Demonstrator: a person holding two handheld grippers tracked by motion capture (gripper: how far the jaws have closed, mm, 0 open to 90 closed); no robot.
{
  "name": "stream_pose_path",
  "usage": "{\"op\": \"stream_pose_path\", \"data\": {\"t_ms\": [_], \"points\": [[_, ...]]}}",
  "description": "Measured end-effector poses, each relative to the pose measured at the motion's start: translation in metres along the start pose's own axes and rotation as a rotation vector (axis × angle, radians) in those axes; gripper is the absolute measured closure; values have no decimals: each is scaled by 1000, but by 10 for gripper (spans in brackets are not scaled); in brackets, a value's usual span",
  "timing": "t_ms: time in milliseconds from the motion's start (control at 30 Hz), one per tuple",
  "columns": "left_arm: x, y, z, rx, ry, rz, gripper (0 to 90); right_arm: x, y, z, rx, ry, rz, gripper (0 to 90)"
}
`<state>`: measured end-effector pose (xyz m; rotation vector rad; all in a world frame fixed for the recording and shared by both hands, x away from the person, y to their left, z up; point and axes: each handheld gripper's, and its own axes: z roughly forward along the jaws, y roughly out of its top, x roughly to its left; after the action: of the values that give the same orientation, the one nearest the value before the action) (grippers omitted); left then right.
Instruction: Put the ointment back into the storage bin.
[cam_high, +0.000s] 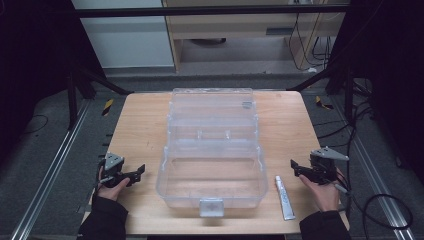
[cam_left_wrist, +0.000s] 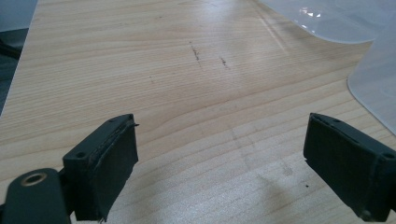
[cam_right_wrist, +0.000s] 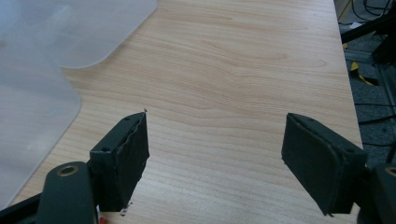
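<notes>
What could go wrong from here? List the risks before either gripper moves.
1. The tube lies flat near the table front edge; a nudge from the open right gripper could push it off.
2. The clear box stands open; its walls are hard to see, so the open left gripper might bump it.

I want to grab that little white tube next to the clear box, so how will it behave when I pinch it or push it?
The tube lies flat on the table, so it probably won't tip. It looks small and thin, likely light, and may slide when nudged. Its far end looks rounder and may roll a little. If soft-walled, a hard pinch from the right hand-held gripper could dent it.
</notes>
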<state>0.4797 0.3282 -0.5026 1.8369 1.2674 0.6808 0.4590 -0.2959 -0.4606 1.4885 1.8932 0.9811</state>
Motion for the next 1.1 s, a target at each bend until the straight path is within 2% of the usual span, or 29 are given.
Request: {"op": "stream_pose_path", "data": {"t_ms": [167,267,367,433,500,567,600,667,867,1100], "points": [[0,0,0,-4,0,1,93,4,5,-6,8,24,-3,248],[0,0,0,-3,1,2,93,9,6,-10,27,14,-5,289],[0,0,0,-6,1,-1,93,18,11,-14,77,19,-21,303],[0,0,0,-5,2,1,93,21,12,-15,86,22,-25,303],[-1,0,0,-4,2,4,93,28,15,-18,119,44,-32,279],[-1,0,0,-3,3,5,93,29,16,-19,127,48,-29,265],[-1,0,0,-4,3,5,93,32,18,-23,142,49,-20,295],[-1,0,0,-4,4,5,93,32,18,-24,153,53,-17,299],[0,0,0,-4,4,3,93,36,25,-31,200,66,-26,318],[0,0,0,-4,2,1,93,49,33,-35,277,89,-38,342]]}}
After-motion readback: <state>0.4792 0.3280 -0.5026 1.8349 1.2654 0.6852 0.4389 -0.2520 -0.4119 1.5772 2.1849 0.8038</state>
